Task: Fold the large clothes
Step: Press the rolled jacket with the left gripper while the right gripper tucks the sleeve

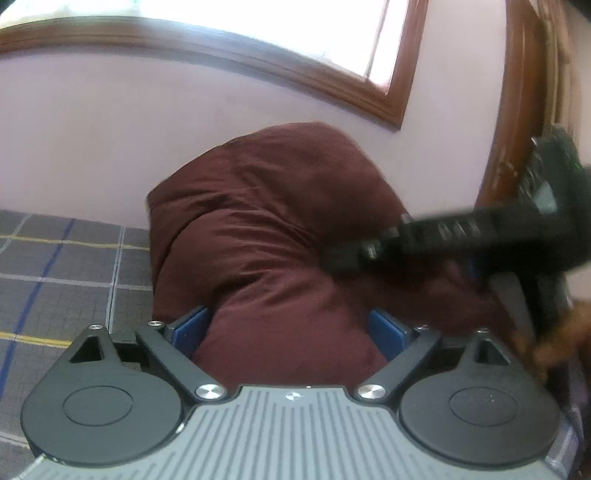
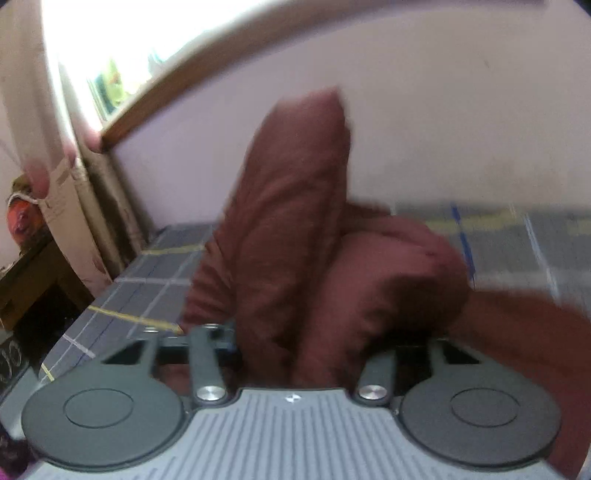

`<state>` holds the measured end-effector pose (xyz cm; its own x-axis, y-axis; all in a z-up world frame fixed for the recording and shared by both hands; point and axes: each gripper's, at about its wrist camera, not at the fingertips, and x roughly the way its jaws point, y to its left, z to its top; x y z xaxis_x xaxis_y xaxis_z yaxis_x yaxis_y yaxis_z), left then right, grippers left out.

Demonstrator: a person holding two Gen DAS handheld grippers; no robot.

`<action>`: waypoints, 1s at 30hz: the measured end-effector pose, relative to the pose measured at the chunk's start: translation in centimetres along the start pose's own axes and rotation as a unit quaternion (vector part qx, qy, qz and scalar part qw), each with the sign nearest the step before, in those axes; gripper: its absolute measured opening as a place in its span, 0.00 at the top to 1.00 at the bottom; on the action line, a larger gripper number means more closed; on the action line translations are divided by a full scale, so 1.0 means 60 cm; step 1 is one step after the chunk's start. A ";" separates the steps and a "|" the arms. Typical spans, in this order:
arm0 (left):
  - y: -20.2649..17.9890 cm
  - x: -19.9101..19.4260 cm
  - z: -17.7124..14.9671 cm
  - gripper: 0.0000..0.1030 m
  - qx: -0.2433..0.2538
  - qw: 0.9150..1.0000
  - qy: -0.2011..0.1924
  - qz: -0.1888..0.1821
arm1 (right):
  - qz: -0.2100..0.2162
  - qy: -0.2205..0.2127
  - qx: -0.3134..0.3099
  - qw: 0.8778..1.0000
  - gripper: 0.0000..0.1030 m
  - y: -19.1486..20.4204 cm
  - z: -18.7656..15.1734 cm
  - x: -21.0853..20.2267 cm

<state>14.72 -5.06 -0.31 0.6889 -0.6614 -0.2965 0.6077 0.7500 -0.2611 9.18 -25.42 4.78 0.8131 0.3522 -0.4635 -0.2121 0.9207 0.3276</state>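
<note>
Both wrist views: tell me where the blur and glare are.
Left wrist view: window blown out white; maroon garment fairly sharp; the other tool crossing at right is motion-smeared. Right wrist view: blurred throughout, garment and checked bedcover streaked; window glaring.

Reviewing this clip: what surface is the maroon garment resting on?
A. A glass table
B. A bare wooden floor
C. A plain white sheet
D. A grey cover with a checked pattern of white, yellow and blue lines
D: in both wrist views the maroon garment lies bunched on a grey checked cover crossed by white, yellow and blue lines, set against a pale wall.
</note>
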 end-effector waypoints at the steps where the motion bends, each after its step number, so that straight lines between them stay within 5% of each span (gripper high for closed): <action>1: 0.004 -0.010 0.009 0.14 -0.009 1.000 -0.001 -0.011 | -0.001 -0.012 -0.012 1.000 0.66 0.006 0.015 -0.011; 7: -0.018 -0.059 0.056 0.07 -0.019 0.998 -0.051 -0.036 | -0.015 -0.052 -0.062 0.997 0.72 0.015 0.026 -0.107; 8: -0.026 -0.054 0.056 0.02 -0.013 0.998 -0.051 -0.043 | -0.021 -0.052 -0.053 0.997 0.73 0.003 0.015 -0.116; 12: -0.067 -0.001 0.036 0.09 -0.010 0.996 0.006 -0.084 | -0.040 -0.062 0.000 0.997 0.73 -0.053 -0.051 -0.164; 18: -0.170 0.014 0.018 0.08 0.082 0.992 -0.019 -0.099 | -0.017 -0.100 0.087 0.991 0.72 -0.159 -0.117 -0.198; 21: -0.211 0.037 0.004 0.06 0.118 0.987 -0.005 -0.112 | 0.004 -0.119 0.130 0.984 0.67 -0.210 -0.142 -0.195; 23: -0.230 0.059 -0.014 0.04 0.148 0.983 0.005 -0.107 | 0.015 -0.120 0.163 0.979 0.49 -0.244 -0.159 -0.187; 26: -0.233 0.067 -0.031 0.02 0.153 0.982 0.005 -0.111 | 0.046 -0.139 0.248 0.958 0.40 -0.287 -0.188 -0.199; 30: -0.209 0.072 -0.031 0.02 0.127 0.985 0.007 -0.118 | 0.020 -0.193 0.280 0.940 0.39 -0.289 -0.216 -0.270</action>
<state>9.34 -17.37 -0.04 0.5128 -0.8155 -0.2682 0.8302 0.5506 -0.0867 -7.35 -44.92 -4.04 0.9699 0.1969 -0.1436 -0.0152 0.6371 0.7706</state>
